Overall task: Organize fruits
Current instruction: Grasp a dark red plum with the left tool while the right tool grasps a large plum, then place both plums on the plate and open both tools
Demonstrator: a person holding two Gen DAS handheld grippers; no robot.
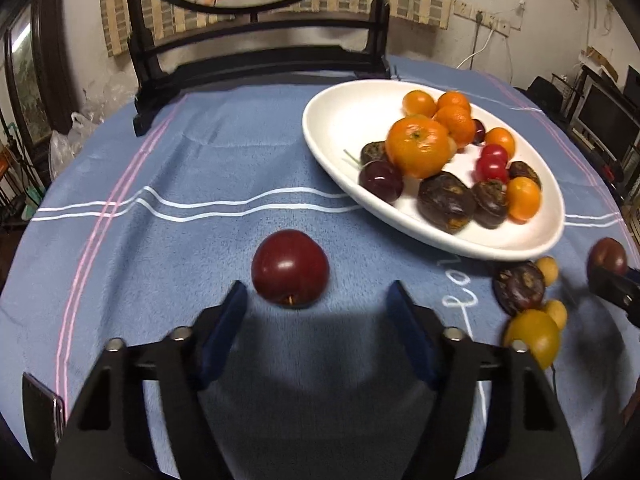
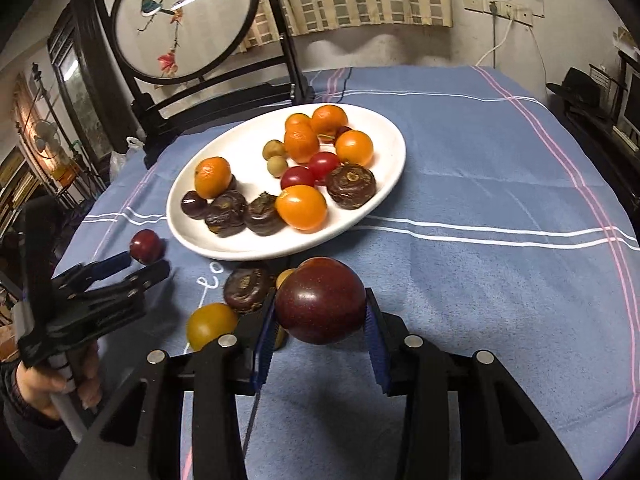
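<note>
A white oval plate (image 1: 340, 120) (image 2: 384, 148) holds several oranges, dark plums, brown water chestnuts and red cherry tomatoes. My left gripper (image 1: 316, 296) (image 2: 146, 264) is open, its fingers just short of a dark red plum (image 1: 290, 267) (image 2: 146, 246) lying on the blue cloth. My right gripper (image 2: 320, 312) (image 1: 600, 272) is shut on a second dark red plum (image 2: 321, 300) (image 1: 607, 256), held above the cloth near the plate's front rim. Loose on the cloth are a brown chestnut (image 2: 246, 288) (image 1: 519, 286), a yellow tomato (image 2: 211, 325) (image 1: 532, 336) and small yellow fruits (image 1: 547, 270).
The blue cloth (image 2: 480, 184) with white and pink stripes covers the table. A dark wooden stand with a round embroidered screen (image 2: 180, 20) rises at the table's far edge. Furniture and clutter surround the table.
</note>
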